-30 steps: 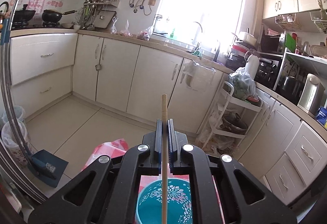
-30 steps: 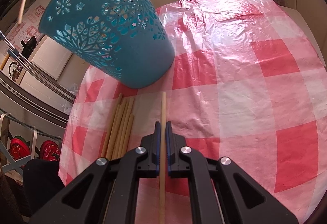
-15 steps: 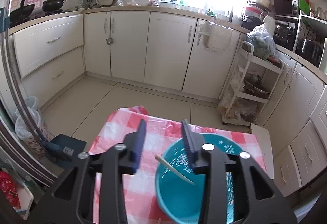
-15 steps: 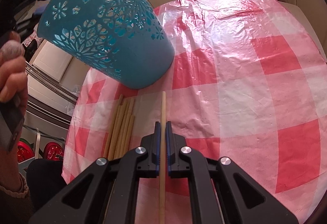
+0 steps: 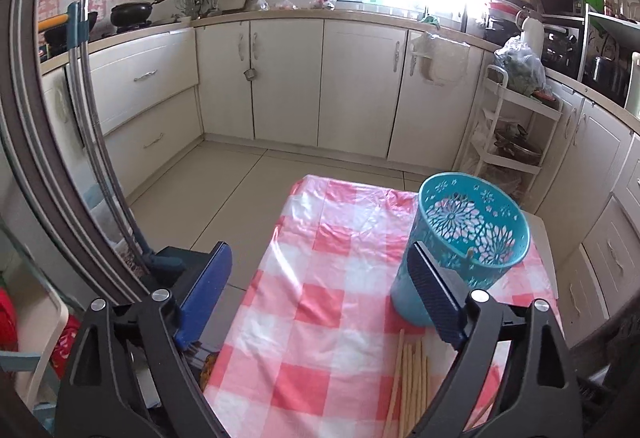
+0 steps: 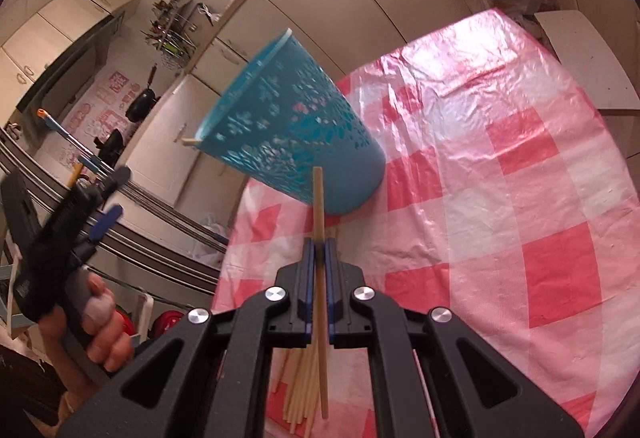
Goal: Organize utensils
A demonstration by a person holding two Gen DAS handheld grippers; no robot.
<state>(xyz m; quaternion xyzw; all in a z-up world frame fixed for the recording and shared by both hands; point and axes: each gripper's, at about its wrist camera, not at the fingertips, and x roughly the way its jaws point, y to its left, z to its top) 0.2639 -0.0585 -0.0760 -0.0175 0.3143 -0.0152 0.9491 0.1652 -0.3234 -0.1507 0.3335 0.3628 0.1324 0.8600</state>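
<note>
One chopstick (image 6: 319, 238) sits pinched in our right gripper (image 6: 319, 244); left gripper (image 5: 322, 296), jaws just spread, empty; next, lift to the blue basket (image 6: 296, 142).

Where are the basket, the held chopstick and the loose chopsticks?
basket (image 5: 496, 234), left wrist view, on its inner wall.
held chopstick (image 6: 318, 198), right wrist view, on its shaft past the fingers.
loose chopsticks (image 5: 412, 378), left wrist view, mid-bundle.
</note>
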